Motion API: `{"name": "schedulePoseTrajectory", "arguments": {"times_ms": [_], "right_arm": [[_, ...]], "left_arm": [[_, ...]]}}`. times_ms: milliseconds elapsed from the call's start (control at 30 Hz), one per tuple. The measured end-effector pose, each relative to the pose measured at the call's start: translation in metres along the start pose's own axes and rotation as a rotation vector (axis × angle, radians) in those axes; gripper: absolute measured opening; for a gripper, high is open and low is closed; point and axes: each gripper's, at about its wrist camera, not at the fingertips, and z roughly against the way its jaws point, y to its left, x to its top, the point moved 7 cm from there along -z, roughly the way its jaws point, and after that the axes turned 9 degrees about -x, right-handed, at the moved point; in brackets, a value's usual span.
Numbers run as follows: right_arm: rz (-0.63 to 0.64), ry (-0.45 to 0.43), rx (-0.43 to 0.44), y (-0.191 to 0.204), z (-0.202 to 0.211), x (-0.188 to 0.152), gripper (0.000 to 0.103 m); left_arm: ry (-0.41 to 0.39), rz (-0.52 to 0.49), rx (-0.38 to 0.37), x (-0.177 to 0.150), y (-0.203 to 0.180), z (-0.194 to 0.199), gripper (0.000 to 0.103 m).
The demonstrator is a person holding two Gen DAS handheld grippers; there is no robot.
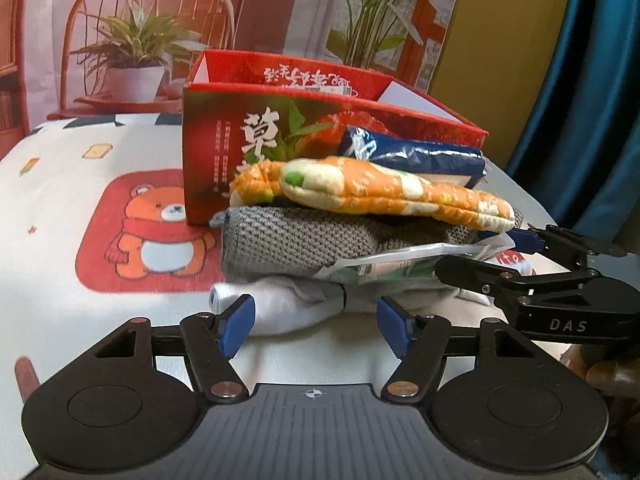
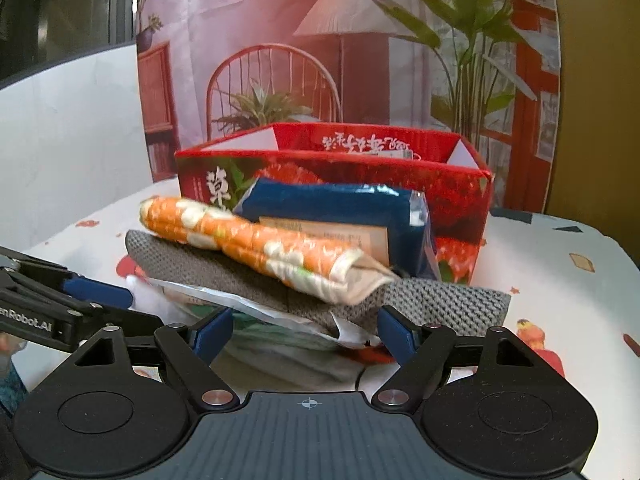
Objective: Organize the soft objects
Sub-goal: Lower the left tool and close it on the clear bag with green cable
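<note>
While the pile of soft things sits on the table (image 1: pixel 72 200) just in front of the red box (image 1: pixel 224 128), we have both tools at its base with nothing gripped. Our left gripper (image 1: pixel 316 326) has its jaws apart on either side of the white cloth (image 1: pixel 280 308) at the bottom; our right gripper (image 2: pixel 306 332) has its jaws apart around the crinkled plastic packet (image 2: pixel 256 308) and the cloth under it. Above lie the grey knitted piece (image 1: pixel 296 240), the orange quilted mitt (image 1: pixel 380 192) and the blue tissue pack (image 1: pixel 420 156), which leans against the box. To do this step well, we judge it best to close on the lowest layer from both ends together and lift level, since the mitt and the tissue pack rest loosely and could slide off. As for writing, the right tool's body reads "DAS" in the left view, the left tool's reads "nRobot.AI" in the right view, and the box bears large Chinese characters we cannot read with confidence.
</note>
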Motion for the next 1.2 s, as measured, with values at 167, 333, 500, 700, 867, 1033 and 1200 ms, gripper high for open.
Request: {"name": "schedulePoseTrajectory", "arguments": {"times_ms": [167,333,500,700,867,1033,1200], "right_arm": [[-0.010,-0.010,0.013,-0.003,-0.003,0.004,0.076],[-0.016,-0.015,0.024,-0.004,-0.004,0.003,0.076],[-0.015,-0.026,0.028,-0.004,-0.003,0.000,0.076],[-0.016,-0.042,0.026,-0.008,0.000,-0.003,0.076],[0.001,-0.052,0.025,-0.007,0.003,-0.006,0.072],[0.024,-0.040,0.034,-0.002,0.001,-0.010,0.062],[0.030,-0.034,0.032,-0.003,-0.006,-0.015,0.055]], "left_arm": [[-0.003,-0.030,-0.006,0.006,-0.003,-0.008,0.070],[-0.010,-0.075,-0.018,0.011,-0.011,-0.016,0.068],[-0.002,-0.094,-0.051,0.015,-0.015,-0.026,0.059],[-0.007,-0.103,-0.063,0.015,-0.015,-0.028,0.058],[-0.018,-0.141,-0.064,0.015,-0.019,-0.027,0.058],[-0.040,-0.180,-0.074,0.014,-0.025,-0.024,0.058],[-0.050,-0.170,-0.079,0.013,-0.022,-0.028,0.058]]}}
